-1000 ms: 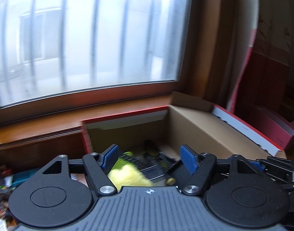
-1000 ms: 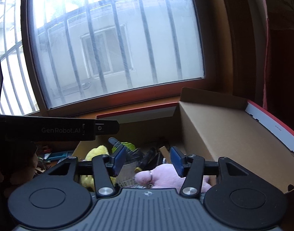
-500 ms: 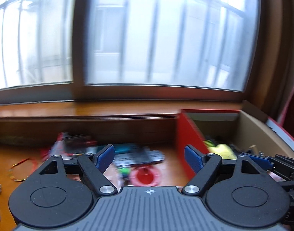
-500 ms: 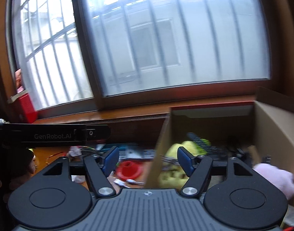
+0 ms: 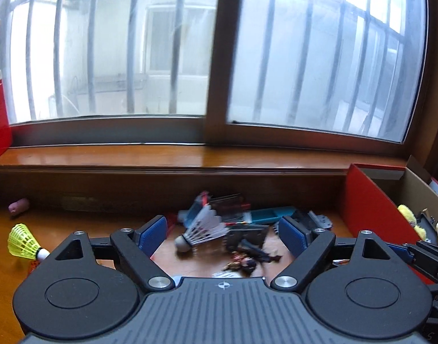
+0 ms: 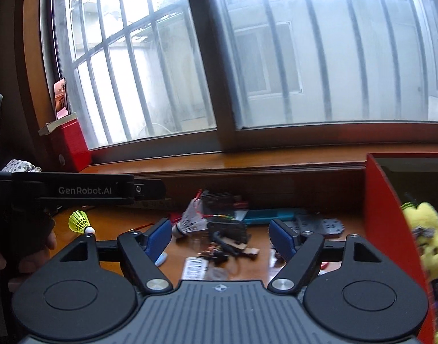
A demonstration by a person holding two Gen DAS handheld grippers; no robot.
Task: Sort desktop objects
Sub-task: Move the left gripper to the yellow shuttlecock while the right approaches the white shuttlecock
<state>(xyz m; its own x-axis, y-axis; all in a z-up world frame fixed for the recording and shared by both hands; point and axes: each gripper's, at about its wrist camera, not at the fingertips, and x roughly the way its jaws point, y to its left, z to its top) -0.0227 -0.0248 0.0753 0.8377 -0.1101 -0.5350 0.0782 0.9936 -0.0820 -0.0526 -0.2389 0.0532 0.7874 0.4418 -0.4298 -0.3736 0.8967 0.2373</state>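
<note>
Both jaws opening, empty: left gripper (image 5: 222, 230), right gripper (image 6: 220, 233). Risk: snagging clutter beside white shuttlecock (image 5: 200, 230), dragging 2 items.

A room in a lived-in home: a varnished wooden desk (image 5: 75, 229) stood beneath a barred sliding window (image 5: 219, 57) with a deep wooden sill (image 5: 190, 156), facing a neighbouring building's wall. Shuttlecocks (image 5: 201, 229), small toys and clutter littered the desktop, beside a red cardboard box (image 5: 365, 200) that held plush toys (image 6: 425, 229).
</note>
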